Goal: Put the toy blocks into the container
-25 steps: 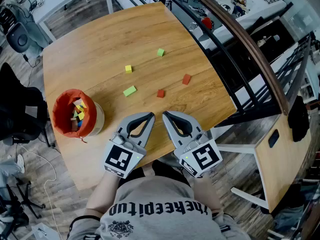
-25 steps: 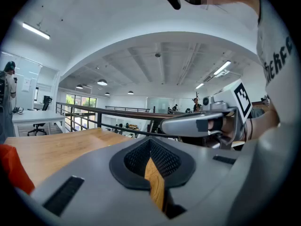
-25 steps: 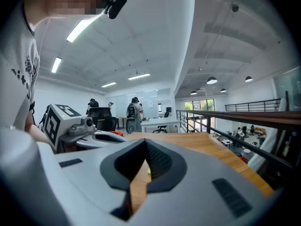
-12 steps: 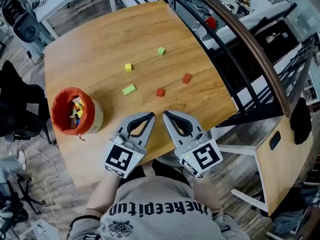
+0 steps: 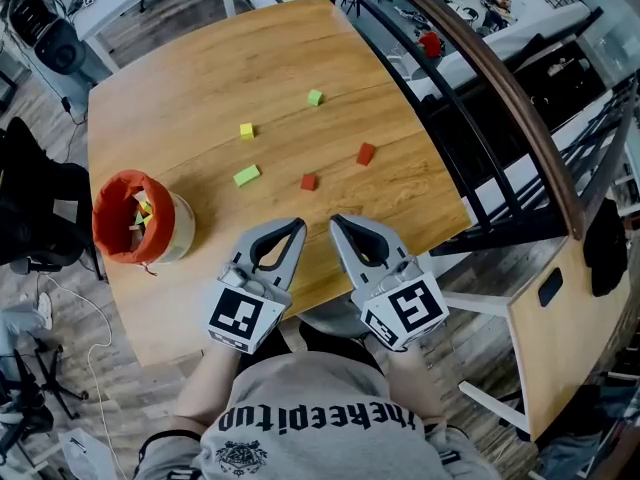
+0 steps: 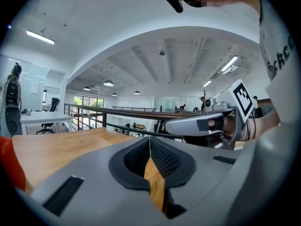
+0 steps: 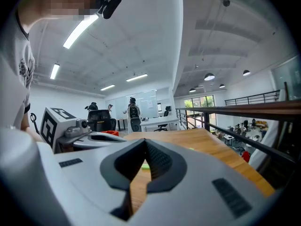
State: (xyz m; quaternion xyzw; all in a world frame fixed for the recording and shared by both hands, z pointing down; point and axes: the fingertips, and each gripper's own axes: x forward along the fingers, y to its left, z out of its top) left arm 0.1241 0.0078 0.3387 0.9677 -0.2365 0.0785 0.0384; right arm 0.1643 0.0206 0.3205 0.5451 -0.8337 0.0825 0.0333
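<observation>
the left gripper (image 5: 297, 228) and right gripper (image 5: 337, 224) hang side by side over the near edge of the table (image 5: 200, 78), each clenched tight on nothing. five loose blocks lie ahead of them: a green block (image 5: 315, 97), yellow block (image 5: 246, 130), lime block (image 5: 247, 175), near red block (image 5: 309, 182) and far red block (image 5: 366, 153). the container (image 5: 176, 232) stands at the left edge with blocks inside it.

L gripper (image 5: 296, 228), R gripper (image 5: 338, 225) side by side at table (image 5: 190, 78) near edge, jaws together. 5 loose blocks (image 5: 247, 175) mid-table; orange container (image 5: 120, 190) left.
</observation>
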